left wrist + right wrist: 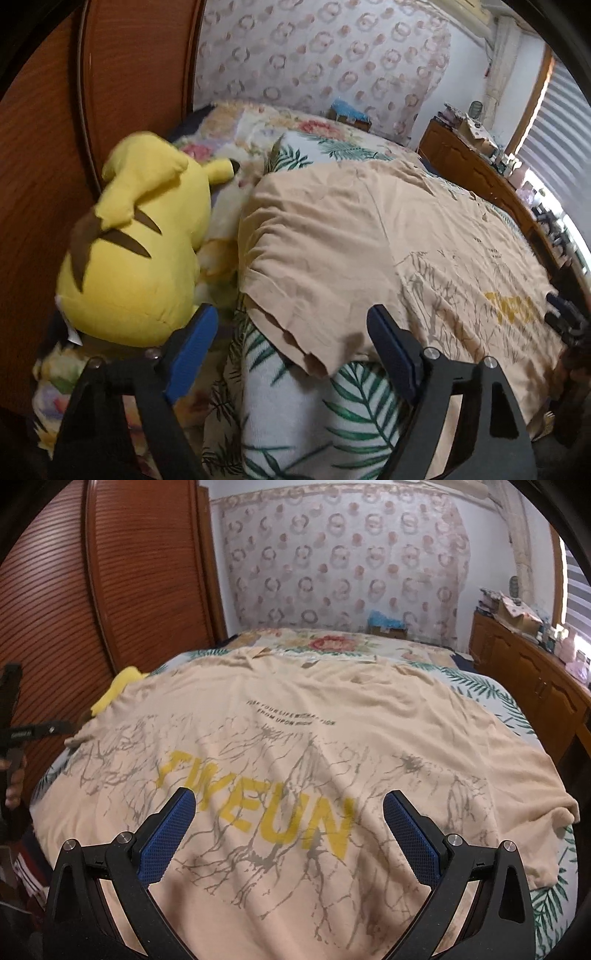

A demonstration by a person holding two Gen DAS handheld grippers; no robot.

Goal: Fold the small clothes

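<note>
Both pairs of blue-padded fingers stand apart with nothing clamped: our left gripper point(291, 325) hangs over the shirt's sleeve edge, our right gripper point(290, 812) over its yellow lettering. Largest, we see the bed point(491, 690) with its palm-leaf sheet. Spread flat across it lies the beige T-shirt point(295, 738), print side up. Beside its left sleeve sits a yellow plush toy point(136, 240), against the wooden wardrobe point(48, 166).

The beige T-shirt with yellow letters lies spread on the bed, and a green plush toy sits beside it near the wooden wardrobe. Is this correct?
Not quite: the plush toy is yellow, not green, as the left wrist view shows. The beige T-shirt with yellow letters does lie spread on the bed, near the wooden wardrobe.
</note>
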